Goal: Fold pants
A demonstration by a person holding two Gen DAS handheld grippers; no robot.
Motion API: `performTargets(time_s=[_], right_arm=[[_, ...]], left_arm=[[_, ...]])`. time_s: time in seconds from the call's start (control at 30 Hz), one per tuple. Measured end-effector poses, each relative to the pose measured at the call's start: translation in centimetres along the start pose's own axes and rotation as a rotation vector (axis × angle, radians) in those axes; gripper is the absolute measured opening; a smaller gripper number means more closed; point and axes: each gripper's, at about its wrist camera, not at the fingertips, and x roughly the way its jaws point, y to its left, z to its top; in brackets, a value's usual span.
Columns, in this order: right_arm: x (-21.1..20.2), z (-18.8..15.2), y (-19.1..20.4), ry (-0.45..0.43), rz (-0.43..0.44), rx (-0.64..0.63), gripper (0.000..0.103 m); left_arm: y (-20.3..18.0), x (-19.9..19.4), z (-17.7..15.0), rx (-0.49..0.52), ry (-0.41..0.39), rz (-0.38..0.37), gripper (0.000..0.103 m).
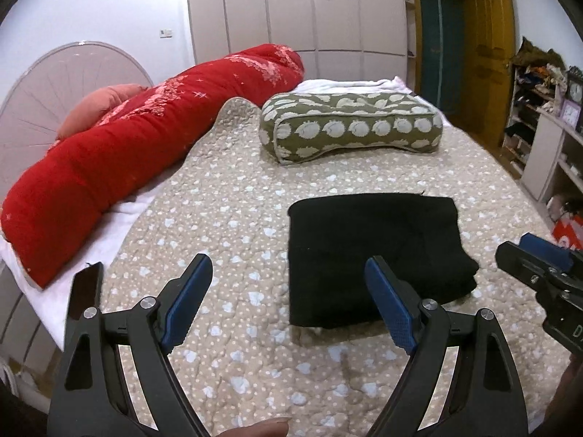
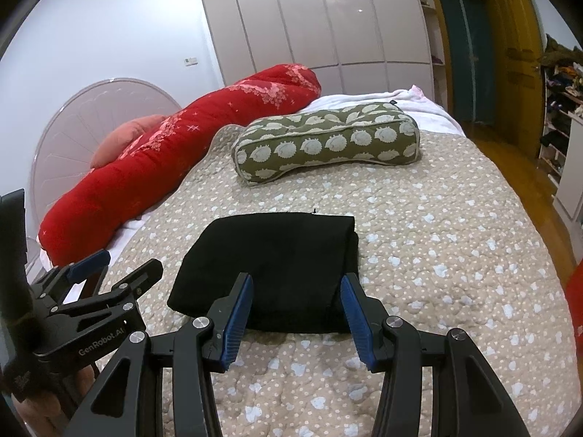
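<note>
The black pants (image 1: 375, 255) lie folded in a compact rectangle on the beige quilted bedspread (image 1: 237, 218); they also show in the right wrist view (image 2: 269, 273). My left gripper (image 1: 289, 276) is open and empty, hovering above the bed just left of and before the pants. My right gripper (image 2: 297, 291) is open and empty, hovering above the near edge of the pants. In the left wrist view the right gripper (image 1: 535, 258) shows at the right edge. In the right wrist view the left gripper (image 2: 120, 273) shows at the left.
A green patterned pillow (image 1: 349, 127) lies behind the pants. A rolled red quilt (image 1: 127, 153) lies along the left side by the headboard (image 1: 54, 87). Wardrobes (image 1: 298, 11) stand at the back. Shelves (image 1: 546, 127) and wooden floor are on the right.
</note>
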Motion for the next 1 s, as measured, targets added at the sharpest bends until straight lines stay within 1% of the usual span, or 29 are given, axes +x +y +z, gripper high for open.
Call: performTargets(time_s=[0.07, 0.13, 0.23, 0.5, 1.0], right_arm=[[0.1, 0.0, 0.1, 0.004, -0.002, -0.003, 0.048], [0.2, -0.1, 0.2, 0.007, 0.002, -0.005, 0.048], [0.5, -0.2, 0.3, 0.013, 0.002, -0.007, 0.048], [0.9, -0.4, 0.4, 0.021, 0.007, -0.01, 0.048], [1.9, -0.5, 0.5, 0.043, 0.012, -0.017, 0.048]], left_arm=[[-0.5, 0.1, -0.1, 0.028, -0.004, 0.039, 0.086], [-0.7, 0.1, -0.2, 0.039, 0.005, 0.02, 0.086], [-0.5, 0.3, -0.4, 0.017, 0.016, -0.024, 0.086], [-0.4, 0.4, -0.6, -0.003, 0.022, -0.05, 0.086], [-1.0, 1.0, -0.6, 0.004, 0.039, -0.076, 0.086]])
